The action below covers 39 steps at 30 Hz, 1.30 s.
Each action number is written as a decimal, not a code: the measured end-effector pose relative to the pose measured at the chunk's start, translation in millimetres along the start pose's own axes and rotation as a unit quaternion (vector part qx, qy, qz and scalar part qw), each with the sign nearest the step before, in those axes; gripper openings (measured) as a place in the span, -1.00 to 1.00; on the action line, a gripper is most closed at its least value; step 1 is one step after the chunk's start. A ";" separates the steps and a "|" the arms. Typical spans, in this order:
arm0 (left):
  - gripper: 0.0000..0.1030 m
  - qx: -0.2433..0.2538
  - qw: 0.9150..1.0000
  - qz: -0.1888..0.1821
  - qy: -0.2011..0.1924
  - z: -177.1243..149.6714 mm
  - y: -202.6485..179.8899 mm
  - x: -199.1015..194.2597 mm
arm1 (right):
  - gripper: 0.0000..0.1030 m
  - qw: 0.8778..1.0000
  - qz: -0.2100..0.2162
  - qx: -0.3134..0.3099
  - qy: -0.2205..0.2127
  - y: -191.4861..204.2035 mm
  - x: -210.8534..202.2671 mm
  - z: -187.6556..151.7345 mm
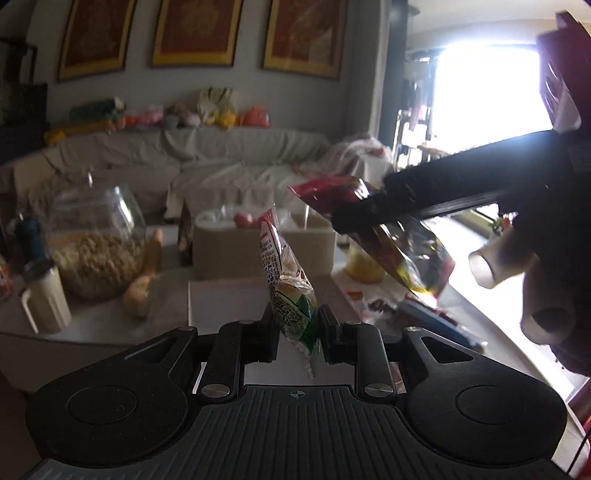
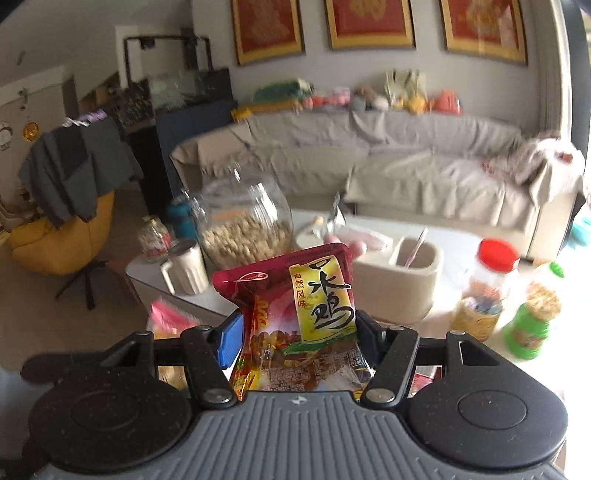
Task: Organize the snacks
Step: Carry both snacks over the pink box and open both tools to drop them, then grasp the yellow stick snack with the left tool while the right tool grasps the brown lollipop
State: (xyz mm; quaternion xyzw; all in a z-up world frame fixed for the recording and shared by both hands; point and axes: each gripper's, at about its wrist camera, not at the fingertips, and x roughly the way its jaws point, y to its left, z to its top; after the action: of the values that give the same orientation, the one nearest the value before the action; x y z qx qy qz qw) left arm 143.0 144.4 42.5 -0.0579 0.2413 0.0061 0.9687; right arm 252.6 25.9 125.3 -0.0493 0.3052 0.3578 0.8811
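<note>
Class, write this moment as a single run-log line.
left gripper: shut on green packet | right gripper: shut on red packet | both held above table

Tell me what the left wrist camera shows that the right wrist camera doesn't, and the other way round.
Only the left wrist view shows the green and white snack packet gripped by the left gripper, and the right gripper seen from outside, clamping its red pouch.

Only the right wrist view shows the red snack pouch face-on with its yellow label, the red-lidded jar, the green bottle and the yellow chair.

Both show the glass jar of nuts, the beige box, the covered sofa and the framed pictures.
</note>
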 end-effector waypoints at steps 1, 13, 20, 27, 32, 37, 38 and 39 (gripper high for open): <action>-0.48 -0.007 1.000 -0.003 0.012 -2.0 6.5 12.9 | 0.22 1.000 -0.003 0.005 0.010 -3.1 17.7 1.4; -0.47 -0.168 0.982 -0.076 0.049 -9.0 86.5 91.2 | 0.59 0.984 0.072 0.120 0.107 -66.5 134.3 -15.2; -0.47 -0.168 0.983 -0.067 0.016 -3.2 73.9 75.0 | 0.59 0.999 -0.006 0.028 0.038 -71.3 72.9 -22.2; -0.47 -0.109 0.977 -0.180 0.037 -27.0 23.1 60.0 | 0.55 0.993 -0.098 -0.062 0.014 -97.6 17.4 -92.4; -0.47 -0.048 0.977 -0.191 0.083 -56.8 -23.8 66.4 | -0.07 0.996 -0.003 0.039 0.083 -124.5 27.8 -124.4; -0.47 -0.063 0.977 -0.159 0.126 -78.2 -36.2 83.5 | -0.26 0.983 0.061 0.147 0.092 -144.6 58.6 -140.2; -0.47 -0.066 0.978 -0.151 0.126 -79.7 -36.4 84.5 | -0.29 0.979 0.068 0.168 0.093 -149.2 65.2 -142.3; -0.47 -0.070 0.979 -0.146 0.126 -80.8 -38.3 81.7 | -0.32 0.975 0.079 0.184 0.097 -152.1 72.6 -144.1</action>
State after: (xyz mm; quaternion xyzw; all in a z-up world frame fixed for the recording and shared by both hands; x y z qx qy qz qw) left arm 178.9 95.7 -62.4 -0.1609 0.3492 -0.1257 0.9145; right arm 321.1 -86.9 -52.9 0.1039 0.4531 0.3577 0.8099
